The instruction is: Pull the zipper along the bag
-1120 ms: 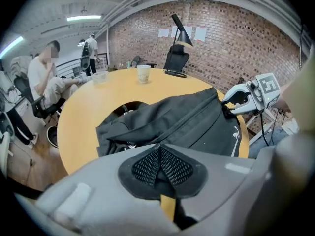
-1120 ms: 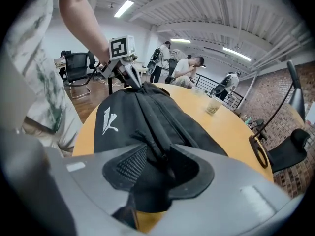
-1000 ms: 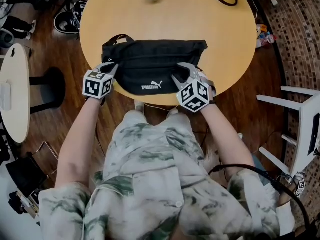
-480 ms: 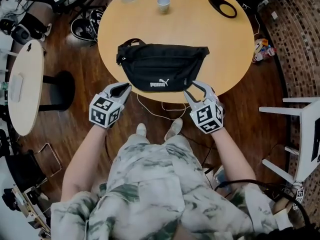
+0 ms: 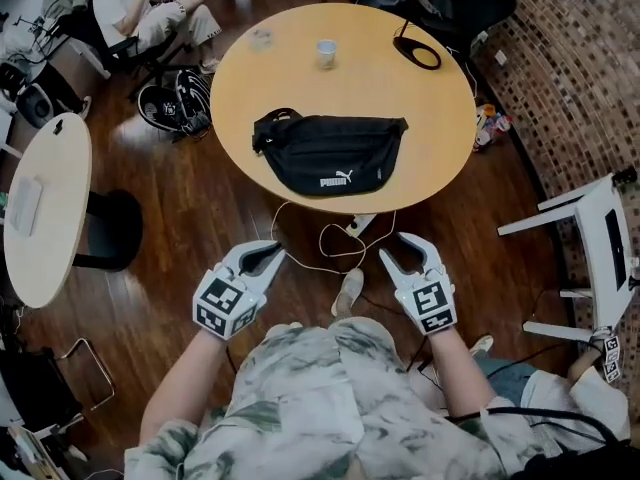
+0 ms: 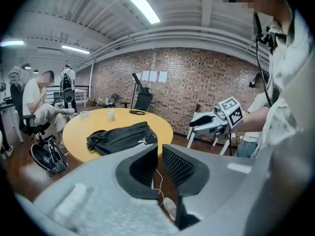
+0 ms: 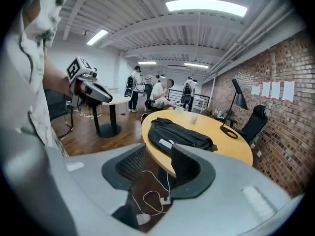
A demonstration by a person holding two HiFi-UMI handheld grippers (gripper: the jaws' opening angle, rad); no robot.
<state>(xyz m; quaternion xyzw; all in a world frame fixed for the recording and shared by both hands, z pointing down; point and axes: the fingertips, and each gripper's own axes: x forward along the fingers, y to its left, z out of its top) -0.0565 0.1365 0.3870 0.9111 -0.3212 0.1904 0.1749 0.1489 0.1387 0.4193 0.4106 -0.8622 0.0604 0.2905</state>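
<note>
A black waist bag (image 5: 330, 153) with a white logo lies flat on the round yellow table (image 5: 400, 98). Both grippers hang over the wooden floor, well short of the table and touching nothing. My left gripper (image 5: 268, 258) is open by a narrow gap, and floor shows between its pads (image 6: 160, 156). My right gripper (image 5: 410, 253) is open wide with nothing in it (image 7: 152, 166). The bag (image 6: 123, 137) appears beyond the jaws in the left gripper view. In the right gripper view the bag (image 7: 179, 134) also lies beyond the jaws. I cannot make out the zipper pull.
A paper cup (image 5: 326, 53), a clear glass (image 5: 260, 38) and a black lamp base (image 5: 418, 53) stand at the table's far side. A white cable with a plug block (image 5: 345, 233) lies on the floor. A small white table (image 5: 45, 208) is left, a white chair (image 5: 600, 238) right. People sit beyond.
Both grippers left the bag's ends and drew back from the table toward my body. The view pulled back too, so the bag now lies far ahead.
</note>
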